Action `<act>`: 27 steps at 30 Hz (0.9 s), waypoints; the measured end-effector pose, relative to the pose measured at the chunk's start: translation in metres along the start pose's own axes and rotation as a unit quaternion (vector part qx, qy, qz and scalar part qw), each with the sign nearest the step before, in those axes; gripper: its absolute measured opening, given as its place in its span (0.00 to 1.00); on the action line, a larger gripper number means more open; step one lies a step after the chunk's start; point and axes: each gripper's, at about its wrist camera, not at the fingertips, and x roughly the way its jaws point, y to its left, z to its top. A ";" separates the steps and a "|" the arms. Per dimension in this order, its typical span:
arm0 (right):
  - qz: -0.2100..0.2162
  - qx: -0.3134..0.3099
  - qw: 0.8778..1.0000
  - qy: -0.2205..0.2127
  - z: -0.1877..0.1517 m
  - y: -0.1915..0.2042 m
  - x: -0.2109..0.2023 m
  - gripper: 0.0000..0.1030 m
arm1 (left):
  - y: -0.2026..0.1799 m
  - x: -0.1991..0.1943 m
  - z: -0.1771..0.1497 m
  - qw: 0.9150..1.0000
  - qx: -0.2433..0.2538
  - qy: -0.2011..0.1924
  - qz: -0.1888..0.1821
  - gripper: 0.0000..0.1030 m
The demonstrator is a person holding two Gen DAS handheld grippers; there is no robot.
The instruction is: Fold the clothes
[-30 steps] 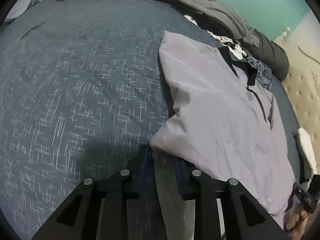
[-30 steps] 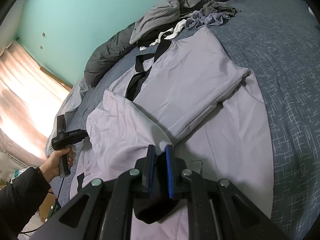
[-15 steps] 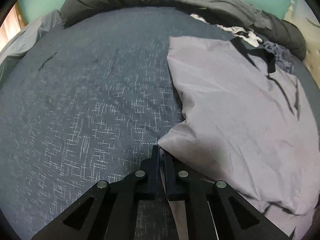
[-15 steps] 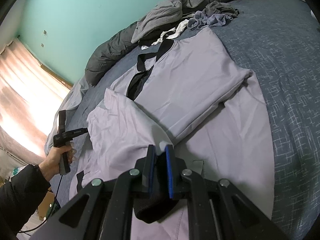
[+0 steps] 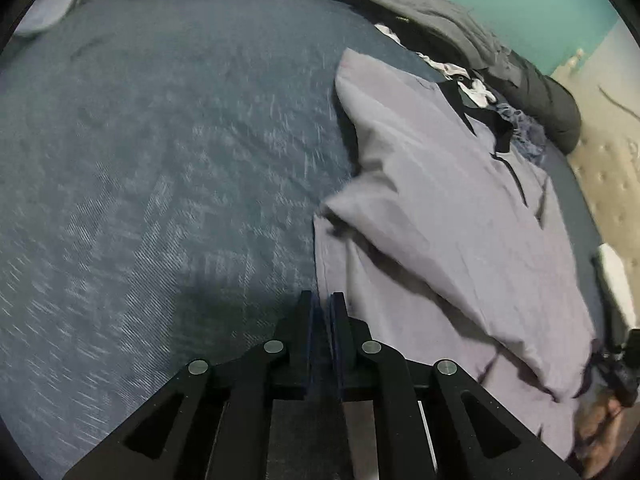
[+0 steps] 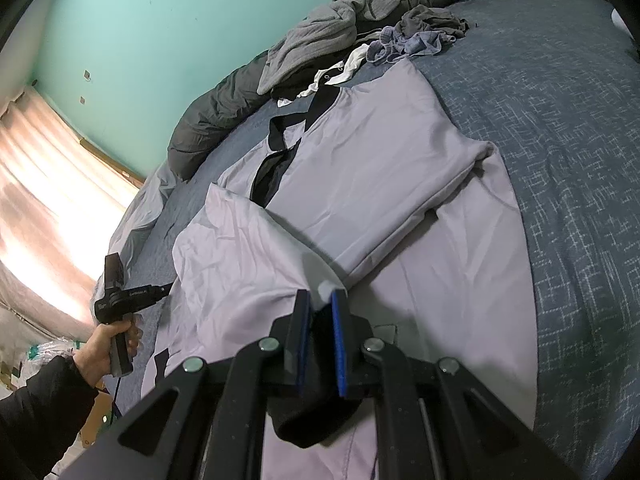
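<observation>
A lilac polo shirt with a black collar lies on the dark blue bedspread, one side folded over its middle. My left gripper stands at the shirt's side edge. That edge runs in between its nearly closed pads, which press on it as the jaws are opening slightly. My right gripper is shut on a lilac fold of the shirt, and a black cuff hangs beneath its fingers. A hand holding the left gripper shows in the right wrist view.
Grey and checked clothes and a dark rolled duvet are heaped along the bed's far edge under a teal wall. A lit curtain hangs to the left. A beige tufted headboard borders the bed's right side.
The left jaws, open around the shirt's edge a second ago, closed on it. That gripper then drew back along the edge, away from the folded corner. The right gripper kept still.
</observation>
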 end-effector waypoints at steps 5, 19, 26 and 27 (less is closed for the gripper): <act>0.001 0.002 1.000 0.001 0.000 -0.001 0.001 0.10 | 0.012 0.001 -0.002 0.997 -0.057 -0.002 -0.050 0.11; 0.001 0.001 1.000 0.003 0.000 -0.001 0.002 0.10 | 0.006 0.003 -0.013 0.998 -0.050 0.002 -0.039 0.08; 0.002 0.001 1.000 0.003 -0.001 0.000 0.001 0.10 | -0.004 -0.010 -0.012 0.999 -0.001 -0.004 0.044 0.02; 0.002 0.000 1.000 0.003 0.000 0.000 0.002 0.10 | -0.006 -0.012 -0.012 0.998 0.011 -0.004 0.056 0.02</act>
